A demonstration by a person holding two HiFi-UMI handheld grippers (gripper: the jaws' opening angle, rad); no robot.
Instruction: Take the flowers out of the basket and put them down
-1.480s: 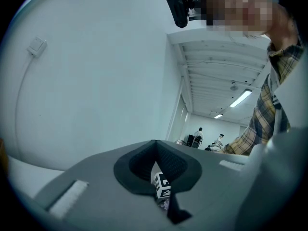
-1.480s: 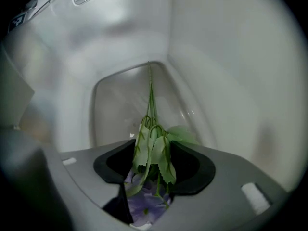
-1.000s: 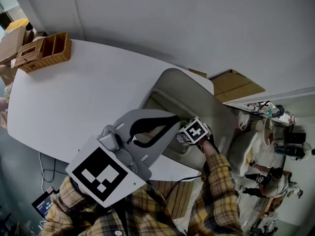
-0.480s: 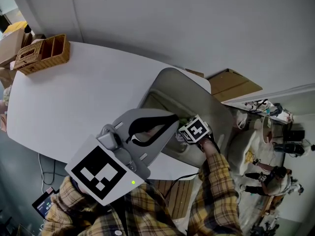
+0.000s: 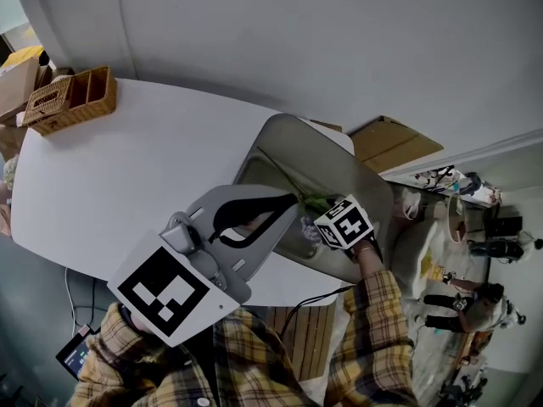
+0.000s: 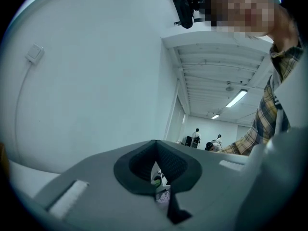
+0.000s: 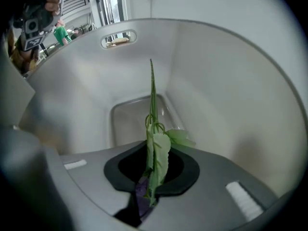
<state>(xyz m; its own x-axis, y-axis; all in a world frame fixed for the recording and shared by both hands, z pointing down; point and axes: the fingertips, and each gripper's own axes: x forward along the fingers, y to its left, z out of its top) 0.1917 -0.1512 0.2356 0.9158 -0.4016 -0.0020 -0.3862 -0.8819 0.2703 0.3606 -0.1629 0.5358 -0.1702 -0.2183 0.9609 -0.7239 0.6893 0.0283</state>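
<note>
The basket [image 5: 356,176] is a deep grey plastic tub at the table's right end. My right gripper [image 5: 329,216] is down inside it, shut on a flower [image 5: 316,202]. In the right gripper view the jaws [image 7: 153,150] clamp a green leaf and a purple bloom [image 7: 142,196]. The thin green stem [image 7: 152,90] points away toward the basket's far wall [image 7: 216,81] and its handle slot [image 7: 118,38]. My left gripper [image 5: 293,200] hovers over the basket's near rim, shut with nothing in it. Its meeting tips [image 6: 156,143] face the wall and ceiling.
The white table [image 5: 127,176] stretches to the left of the basket. A wicker organiser [image 5: 72,100] stands at its far left corner. Cardboard boxes [image 5: 394,147] lie on the floor beyond the basket, and people stand further right.
My right gripper has risen slightly and shifted right with the flower, so more of the green stem shows inside the basket. The left gripper has barely moved.
</note>
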